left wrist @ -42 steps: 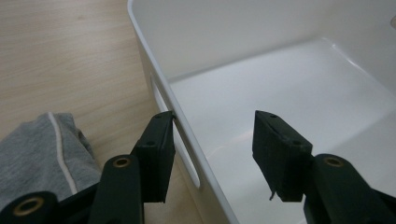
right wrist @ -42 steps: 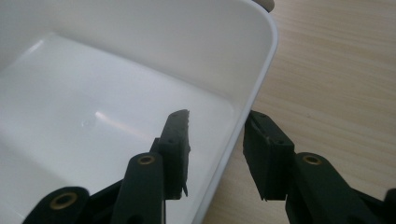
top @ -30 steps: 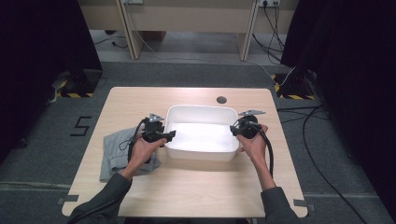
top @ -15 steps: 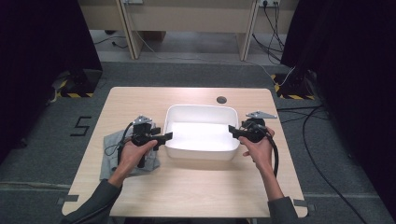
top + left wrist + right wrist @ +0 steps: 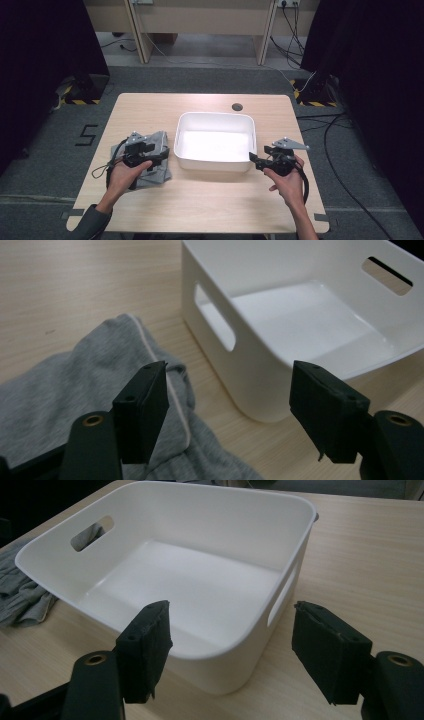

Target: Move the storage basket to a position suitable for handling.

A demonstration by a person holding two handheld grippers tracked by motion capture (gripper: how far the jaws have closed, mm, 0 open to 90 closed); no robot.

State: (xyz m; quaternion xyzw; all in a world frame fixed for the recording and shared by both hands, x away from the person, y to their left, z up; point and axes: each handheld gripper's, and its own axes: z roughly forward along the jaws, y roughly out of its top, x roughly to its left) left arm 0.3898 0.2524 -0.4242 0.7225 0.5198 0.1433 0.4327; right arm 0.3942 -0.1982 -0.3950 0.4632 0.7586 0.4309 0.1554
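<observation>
Both tongs withdrew; bin (image 5: 215,142) centres wooden table (image 5: 200,200).

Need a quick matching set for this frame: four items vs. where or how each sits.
Items:
1. white bin
2. grey cloth
3. left gripper
4. right gripper

Places or states:
A. crumpled on the table, left of the bin
B. open, above the cloth
C. middle of the table, empty
D. open, off the bin's right end

Pairs: 1-C, 2-A, 3-B, 4-D
</observation>
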